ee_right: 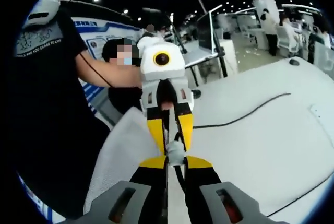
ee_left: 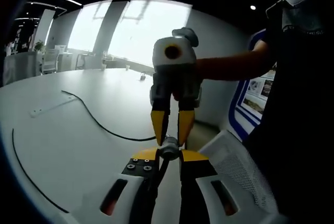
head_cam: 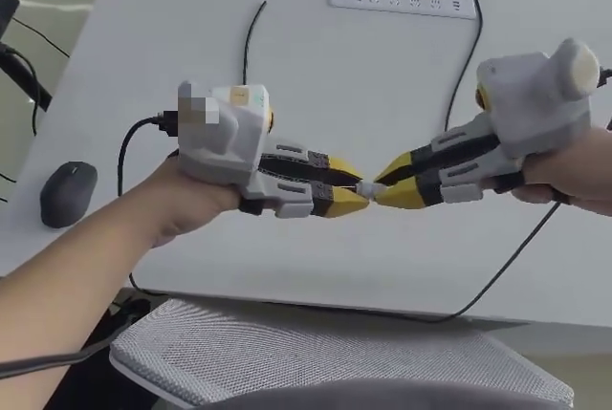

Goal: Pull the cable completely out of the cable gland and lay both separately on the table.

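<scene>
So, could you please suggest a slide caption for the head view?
Left gripper and right gripper meet tip to tip above the white table, gripping a small cable gland together.

- The head view looks forward and down from above the person's arms, close over both grippers. The white table point(head_cam: 382, 75) runs away toward 12 o'clock. The left gripper point(head_cam: 356, 191) comes in from 9 o'clock and the right gripper point(head_cam: 384, 185) from 3 o'clock.
- The left gripper view looks along its own jaws, which rise from 6 o'clock, straight at the right gripper, very near. The table lies at 9 o'clock and the person's torso point(ee_left: 300, 104) at 3 o'clock.
- The right gripper view faces the opposite way, head-on at the left gripper, with the table at 3 o'clock and the torso at 9 o'clock.
- All three views share the cable gland point(ee_left: 169, 148) pinched where the tips meet, and the table.
</scene>
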Motion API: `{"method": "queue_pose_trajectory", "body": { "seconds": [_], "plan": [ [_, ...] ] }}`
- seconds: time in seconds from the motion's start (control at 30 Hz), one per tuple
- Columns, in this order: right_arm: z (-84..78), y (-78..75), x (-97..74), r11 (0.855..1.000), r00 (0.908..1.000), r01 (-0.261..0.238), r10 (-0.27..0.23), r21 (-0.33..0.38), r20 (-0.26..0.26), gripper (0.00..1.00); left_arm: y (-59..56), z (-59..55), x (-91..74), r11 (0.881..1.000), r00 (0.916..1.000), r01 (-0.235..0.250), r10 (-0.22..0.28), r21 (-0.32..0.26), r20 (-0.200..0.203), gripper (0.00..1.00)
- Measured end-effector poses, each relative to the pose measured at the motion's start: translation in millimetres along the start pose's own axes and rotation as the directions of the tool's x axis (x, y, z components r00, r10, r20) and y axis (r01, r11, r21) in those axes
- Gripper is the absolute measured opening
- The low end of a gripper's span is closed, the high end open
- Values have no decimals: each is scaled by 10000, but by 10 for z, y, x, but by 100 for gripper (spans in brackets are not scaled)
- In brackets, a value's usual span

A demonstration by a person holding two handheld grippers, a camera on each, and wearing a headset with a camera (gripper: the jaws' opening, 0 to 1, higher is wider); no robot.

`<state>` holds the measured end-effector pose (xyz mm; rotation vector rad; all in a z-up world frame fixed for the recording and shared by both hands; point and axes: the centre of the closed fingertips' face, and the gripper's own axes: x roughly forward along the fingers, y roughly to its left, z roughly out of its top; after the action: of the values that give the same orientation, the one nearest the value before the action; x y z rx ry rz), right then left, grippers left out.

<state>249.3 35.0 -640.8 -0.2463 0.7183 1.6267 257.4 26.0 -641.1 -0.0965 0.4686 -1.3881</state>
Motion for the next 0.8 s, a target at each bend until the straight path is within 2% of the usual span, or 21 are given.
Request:
{"method": "queue_pose_trajectory", "body": {
  "seconds": [0.07,0.1,0.17,0.37,0.43,0.47,0.5,0.57,0.6,0.63,0.7,0.77,0.8],
  "plan": [
    [7,-1,1,9984,9992,366,-372,-430,-140,7,12,4,-11,9998,9999,6,-4,-204,126,15],
    [8,-10,-1,9940,9978,598,-620,-914,-215,7,17,9,-12,9993,9998,-14,21,-383,180,15],
    [1,-1,1,9892,9955,830,-878,-1208,-349,7,13,10,-11,9989,9998,3,7,-464,211,15],
    [-7,2,4,9572,9827,1507,-1723,-2471,-682,7,0,1,-13,9965,9993,69,-37,-837,383,15],
    [-8,3,1,9365,9743,1701,-2064,-3066,-900,7,-4,6,-13,9957,9991,108,-70,-915,410,15],
    [-2,-24,-2,9194,9644,2007,-2460,-3382,-966,7,10,14,-14,9959,9991,52,-14,-907,422,15],
    [-5,-19,1,9129,9610,2049,-2560,-3531,-1042,7,13,19,-14,9959,9991,62,-24,-902,418,15],
    [6,-57,-5,8851,9466,2407,-3047,-3983,-1049,7,30,31,-16,9959,9990,15,26,-910,440,15],
    [14,-81,-10,8653,9385,2607,-3311,-4282,-977,7,59,47,-23,9943,9986,-20,76,-1065,519,15],
    [0,-71,-4,8636,9380,2591,-3318,-4326,-1005,7,60,49,-26,9933,9986,33,28,-1153,529,15],
    [-2,-71,-9,8480,9298,2722,-3535,-4548,-1028,7,48,50,-23,9930,9985,55,9,-1181,539,15],
    [-18,-44,-3,8400,9285,2676,-3557,-4720,-1066,7,29,42,-20,9896,9987,182,-114,-1426,487,15],
    [-20,-51,-9,8323,9248,2732,-3652,-4823,-1063,7,28,44,-19,9896,9986,172,-100,-1431,511,15]
  ]
}}
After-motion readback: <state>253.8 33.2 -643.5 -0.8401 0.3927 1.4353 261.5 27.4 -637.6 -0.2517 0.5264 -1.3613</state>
